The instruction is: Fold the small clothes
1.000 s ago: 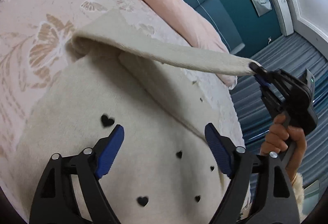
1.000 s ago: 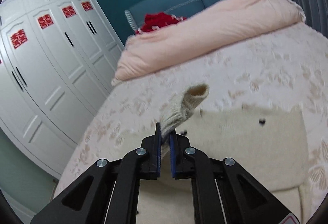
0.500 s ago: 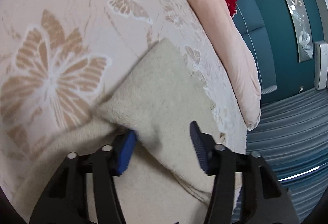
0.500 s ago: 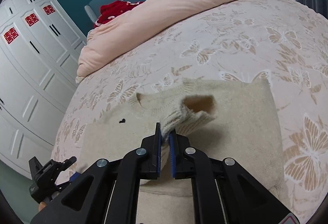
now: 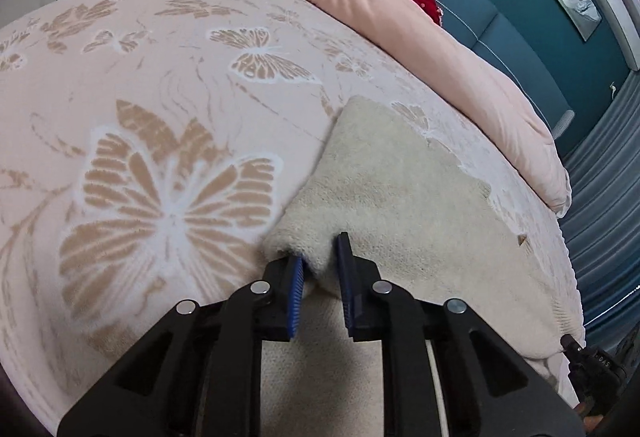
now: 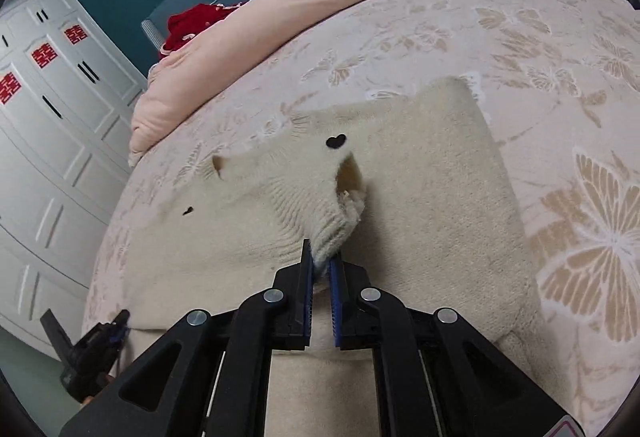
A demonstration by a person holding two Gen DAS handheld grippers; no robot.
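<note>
the bed [image 6: 520, 17] leaves wide open cover to the right, while its rim drops off near the left; the cream sweater [image 6: 440, 205] lies flat on it, mid-fold, i judge. the right tongs [image 6: 320, 269] are clenched on the sleeve cuff [image 6: 340, 225] over the body; the left tongs [image 5: 320, 261] pinch the sweater's side edge. next, lay the sleeve flat and let go

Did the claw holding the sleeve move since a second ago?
Yes. The right gripper, shut on the sleeve cuff, carried it inward over the sweater, away from the white wardrobe side.
</note>
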